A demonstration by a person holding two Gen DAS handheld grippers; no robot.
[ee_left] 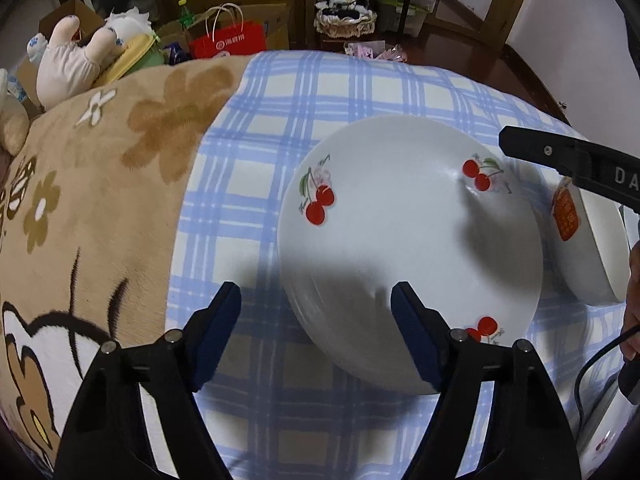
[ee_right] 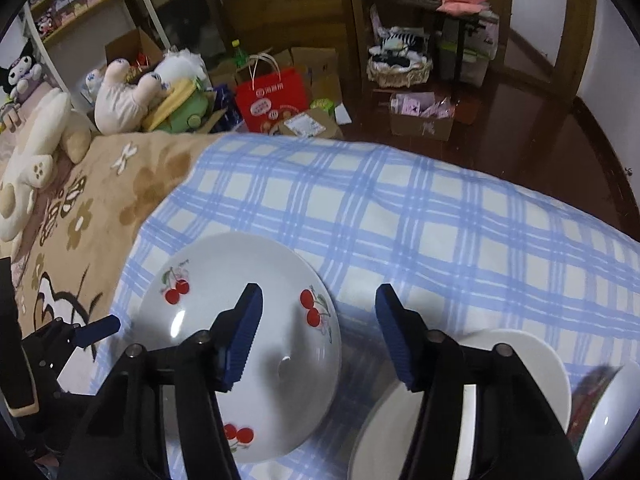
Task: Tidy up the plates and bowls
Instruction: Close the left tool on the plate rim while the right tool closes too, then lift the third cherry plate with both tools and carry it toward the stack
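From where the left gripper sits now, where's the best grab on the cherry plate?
Take the near-left rim of the cherry plate, coming in low from the left gripper side. The plate lies flat, face up on the blue checked cloth; only the thin raised edge fits between fingers, one pad above, one beneath.

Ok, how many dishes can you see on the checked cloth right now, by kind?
Cherry-print plate: 1
Plain white plate: 1
White bowl with a red label: 1
Total: 3 in view; neither gripper holds any.
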